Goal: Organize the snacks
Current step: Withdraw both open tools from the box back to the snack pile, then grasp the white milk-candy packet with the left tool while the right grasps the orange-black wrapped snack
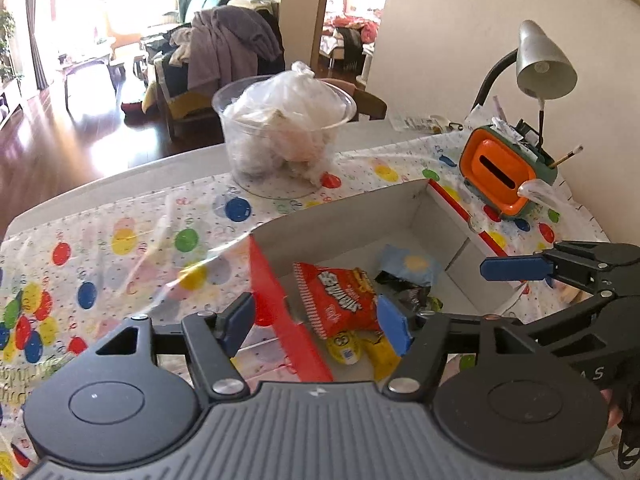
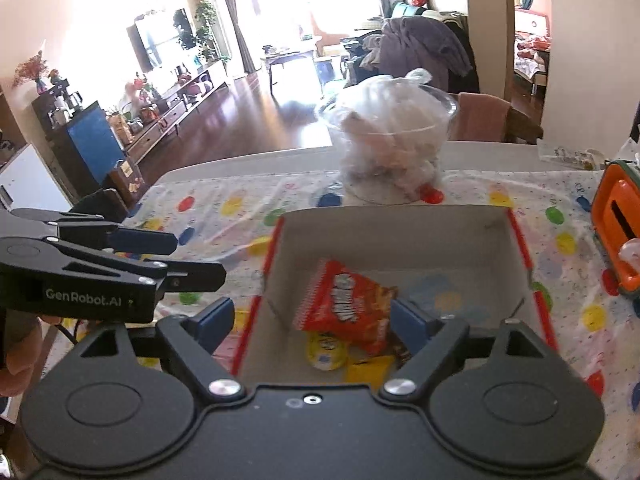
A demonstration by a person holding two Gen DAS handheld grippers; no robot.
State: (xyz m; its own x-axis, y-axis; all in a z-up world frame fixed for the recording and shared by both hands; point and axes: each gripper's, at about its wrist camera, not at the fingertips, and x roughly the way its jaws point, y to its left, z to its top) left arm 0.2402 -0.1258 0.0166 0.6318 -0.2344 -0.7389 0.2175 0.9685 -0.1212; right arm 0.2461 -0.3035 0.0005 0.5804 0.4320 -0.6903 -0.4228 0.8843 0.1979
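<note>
An open cardboard box (image 1: 436, 216) (image 2: 400, 236) with red edges stands on the dotted tablecloth. In it lie a red Skittles bag (image 1: 340, 292) (image 2: 344, 308), a round yellow snack (image 1: 345, 348) (image 2: 326, 350), a yellow packet (image 2: 368, 368), a dark wrapper (image 1: 408, 290) and a pale blue packet (image 1: 412, 264). My left gripper (image 1: 316, 320) is open and empty, straddling the box's left wall; it also shows in the right wrist view (image 2: 176, 256). My right gripper (image 2: 316, 320) is open and empty over the box's near side; it also shows in the left wrist view (image 1: 516, 268).
A clear plastic tub (image 1: 280, 136) (image 2: 392, 140) holding a filled plastic bag stands behind the box. An orange and green holder (image 1: 504, 168) (image 2: 616, 224) and a grey desk lamp (image 1: 540, 60) stand at the right. Chairs stand beyond the table's far edge.
</note>
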